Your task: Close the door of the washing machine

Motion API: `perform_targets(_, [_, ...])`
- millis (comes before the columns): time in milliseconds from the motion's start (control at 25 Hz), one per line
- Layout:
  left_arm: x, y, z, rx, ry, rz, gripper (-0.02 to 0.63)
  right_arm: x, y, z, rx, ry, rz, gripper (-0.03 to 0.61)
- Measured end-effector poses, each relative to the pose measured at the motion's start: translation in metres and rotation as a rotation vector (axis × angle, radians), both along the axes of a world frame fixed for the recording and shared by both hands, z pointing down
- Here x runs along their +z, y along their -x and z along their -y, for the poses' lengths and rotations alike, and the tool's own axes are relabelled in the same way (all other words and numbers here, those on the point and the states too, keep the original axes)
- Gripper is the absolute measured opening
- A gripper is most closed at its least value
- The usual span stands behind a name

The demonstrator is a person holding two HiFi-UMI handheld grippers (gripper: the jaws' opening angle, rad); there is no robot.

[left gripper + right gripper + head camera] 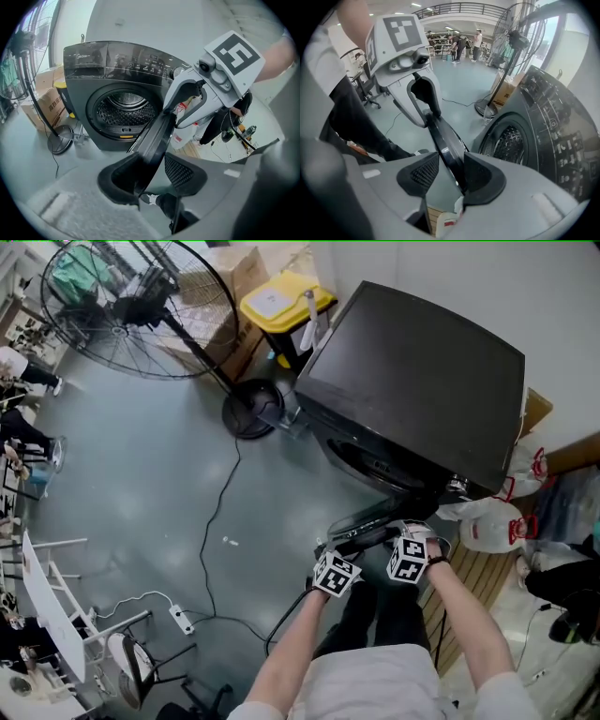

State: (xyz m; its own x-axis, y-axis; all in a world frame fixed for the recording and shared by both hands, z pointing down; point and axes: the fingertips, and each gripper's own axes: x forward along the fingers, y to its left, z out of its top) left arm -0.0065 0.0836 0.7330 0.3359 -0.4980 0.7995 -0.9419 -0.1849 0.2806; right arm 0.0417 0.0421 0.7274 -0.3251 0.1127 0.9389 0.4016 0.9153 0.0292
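**Both tongs astride the swung-out door [158, 133].**
Left tongs [157, 169] and right tongs [451, 172] stand released, the door's rim loose between each pair; the washing machine [93, 70] lies beyond them.

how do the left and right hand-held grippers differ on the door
Left hand-held gripper: door rim leans on the jaw at its view's left; right hand-held gripper: on the jaw at its view's right. The right sits nearer the washing machine, the left farther out. Both open, straddling the open door.
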Motion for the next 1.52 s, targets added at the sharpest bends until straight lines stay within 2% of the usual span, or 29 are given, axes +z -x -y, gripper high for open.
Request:
perform_targets(160, [0.002,0.005,0.003,-0.006,0.002,-0.009,0.175,0.0,0.006,0.004,0.071,-0.023,0.017,0.166])
perform_targets(360, [0.002,0.005,0.002,-0.019,-0.002,-0.013,0.176,0.001,0.005,0.001,0.066,-0.001,-0.011,0.169])
perform_targets(520, [0.003,0.009,0.008,-0.023,-0.009,-0.009,0.179,0.002,0.01,0.006,0.095,-0.006,0.006,0.17])
perform_targets(760, [0.003,0.015,0.016,-0.016,-0.007,-0.007,0.187,0.001,0.014,0.01,0.12,0.018,-0.031,0.17])
perform_targets(1280, [0.004,0.037,0.036,0.063,0.035,-0.017,0.19,0.003,0.032,0.028,0.186,0.039,-0.051,0.172])
perform_targets(1520, [0.002,0.049,0.051,0.124,0.039,-0.008,0.193,-0.001,0.043,0.038,0.258,0.05,-0.023,0.173])
